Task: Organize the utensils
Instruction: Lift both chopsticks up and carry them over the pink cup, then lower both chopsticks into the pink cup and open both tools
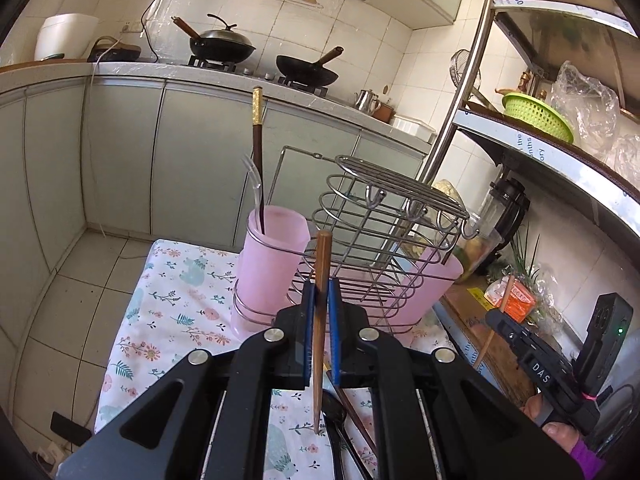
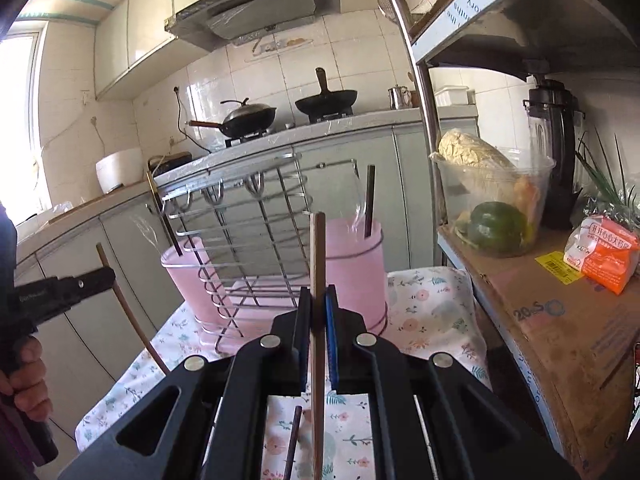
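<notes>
Each gripper, left [image 1: 321, 292] and right [image 2: 319, 300], pinches an apparently upright wooden chopstick [image 1: 320, 320] before the pink cups [image 1: 272, 264].

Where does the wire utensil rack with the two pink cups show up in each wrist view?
Left wrist view: the wire utensil rack stands mid-frame, just beyond the left gripper.
Right wrist view: the rack sits centre-left, behind the right gripper.
Shared landmark: the lidded wok on the stove.
</notes>
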A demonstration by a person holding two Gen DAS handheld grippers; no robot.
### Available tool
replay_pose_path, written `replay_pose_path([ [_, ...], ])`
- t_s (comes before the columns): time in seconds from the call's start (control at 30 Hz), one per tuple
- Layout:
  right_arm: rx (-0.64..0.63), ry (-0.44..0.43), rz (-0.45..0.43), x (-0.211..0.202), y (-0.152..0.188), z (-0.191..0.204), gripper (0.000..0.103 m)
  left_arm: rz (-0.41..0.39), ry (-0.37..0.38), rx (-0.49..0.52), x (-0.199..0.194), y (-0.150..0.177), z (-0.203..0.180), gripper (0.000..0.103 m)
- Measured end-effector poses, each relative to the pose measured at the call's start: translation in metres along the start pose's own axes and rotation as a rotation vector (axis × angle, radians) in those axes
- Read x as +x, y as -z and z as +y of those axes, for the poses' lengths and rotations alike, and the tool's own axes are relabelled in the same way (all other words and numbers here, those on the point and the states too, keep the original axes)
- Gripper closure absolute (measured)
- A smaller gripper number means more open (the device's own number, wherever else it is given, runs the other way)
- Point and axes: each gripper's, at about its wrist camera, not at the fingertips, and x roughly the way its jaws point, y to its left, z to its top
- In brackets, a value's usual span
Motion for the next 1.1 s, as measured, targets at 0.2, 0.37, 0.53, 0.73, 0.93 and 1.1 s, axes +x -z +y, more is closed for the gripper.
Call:
replay_pose_path([
  [0.2, 0.024, -0.034, -0.046, -0.009, -0.025, -0.002, 0.096, -0.039, 0.006, -0.011, -0.006, -0.01, -0.001, 0.097],
  [0.37, 0.024, -0.054, -0.121, -0.02, -0.055, -0.001, 0.096, -0.095, 0.015, -0.008, -0.02, -0.03, -0.003, 0.097],
  [0.53, 0.014, -0.043, -0.213, -0.028, -0.091, 0.0, 0.096, -0.183, 0.006, 0.024, -0.04, -0.065, -0.01, 0.097],
  [0.73, -0.004, -0.027, -0.322, -0.03, -0.134, 0.001, 0.096, -0.301, -0.038, 0.069, -0.054, -0.11, -0.017, 0.097],
  [0.93, 0.004, -0.013, -0.404, -0.023, -0.161, -0.005, 0.096, -0.34, -0.084, 0.064, -0.042, -0.138, -0.012, 0.097],
  [1.1, 0.009, 0.008, -0.426, -0.009, -0.171, -0.012, 0.096, -0.33, -0.1, 0.067, -0.023, -0.147, -0.009, 0.097],
])
